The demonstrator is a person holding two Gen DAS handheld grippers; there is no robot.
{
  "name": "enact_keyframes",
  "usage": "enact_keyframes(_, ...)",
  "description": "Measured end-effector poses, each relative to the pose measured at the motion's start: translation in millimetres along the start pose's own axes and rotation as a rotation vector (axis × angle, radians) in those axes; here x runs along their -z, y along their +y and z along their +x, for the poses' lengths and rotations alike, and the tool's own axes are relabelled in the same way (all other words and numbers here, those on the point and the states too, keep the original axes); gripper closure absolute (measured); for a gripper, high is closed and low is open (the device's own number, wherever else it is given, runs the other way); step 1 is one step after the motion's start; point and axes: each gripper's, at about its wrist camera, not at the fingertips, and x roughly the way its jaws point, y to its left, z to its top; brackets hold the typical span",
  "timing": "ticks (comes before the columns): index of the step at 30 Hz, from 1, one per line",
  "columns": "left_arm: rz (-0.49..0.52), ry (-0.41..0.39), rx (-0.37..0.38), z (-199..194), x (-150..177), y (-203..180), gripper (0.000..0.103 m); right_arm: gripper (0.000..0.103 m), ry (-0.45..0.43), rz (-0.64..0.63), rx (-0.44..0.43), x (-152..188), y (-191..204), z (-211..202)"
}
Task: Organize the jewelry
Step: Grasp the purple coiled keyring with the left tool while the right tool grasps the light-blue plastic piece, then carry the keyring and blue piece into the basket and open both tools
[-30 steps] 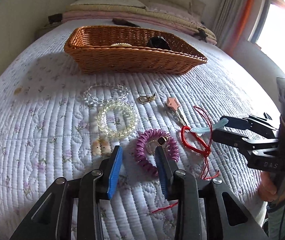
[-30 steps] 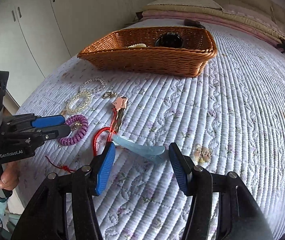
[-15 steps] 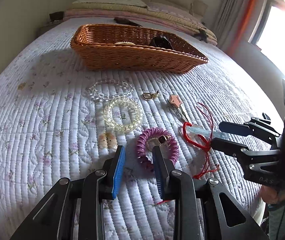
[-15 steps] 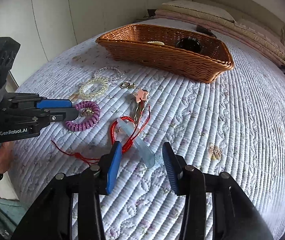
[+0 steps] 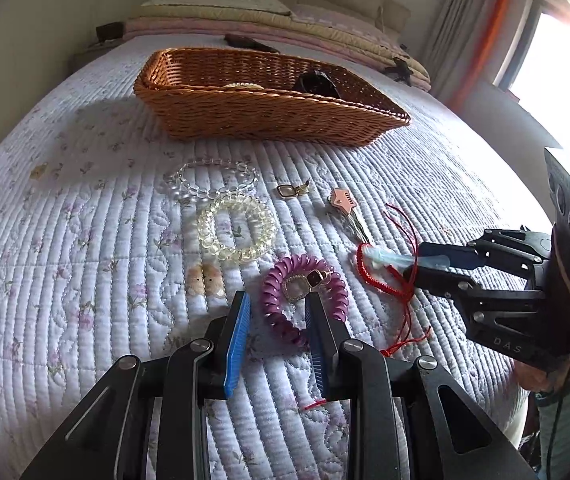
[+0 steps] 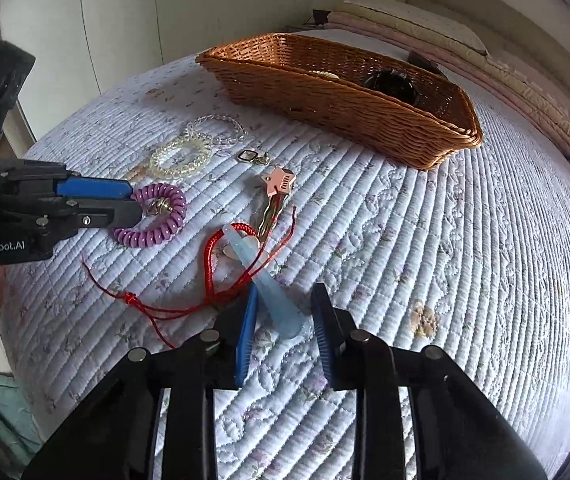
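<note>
Right wrist view: the right gripper [image 6: 283, 312] stands open around a pale blue hair clip [image 6: 273, 292] lying over a red cord bracelet [image 6: 221, 276] (cord trails left). Left gripper [image 5: 277, 312], also open, straddles the purple coil hair tie [image 5: 303, 300]. Far off sits the wicker basket [image 5: 269, 114] on the quilted bedspread [image 5: 65, 260].

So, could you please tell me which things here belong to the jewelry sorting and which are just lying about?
Job: wicker basket, purple coil bracelet, clear coil bracelet, bead bracelet, red cord, blue hair clip.
Lying about: pillows, wardrobe.
</note>
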Motion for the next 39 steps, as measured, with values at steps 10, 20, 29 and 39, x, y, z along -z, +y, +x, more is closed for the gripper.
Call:
enact_keyframes(10,0.009,-0.012,-0.001,-2,5,-3,0.075,0.087,-0.002,0.306,0.098,15,-2,-13)
enact_keyframes(20,0.012,-0.031,-0.029,-1,9,-6,0.077,0.086,-0.037,0.366,0.101,18,-1,-8)
enact_keyframes(29,0.023,-0.052,-0.085,0,9,-7,0.092,0.087,-0.058,0.375,0.118,15,-1,-10)
enact_keyframes(39,-0.053,-0.130,0.018,-19,7,6,0.092,0.088,-0.109,0.436,0.095,24,-13,-25)
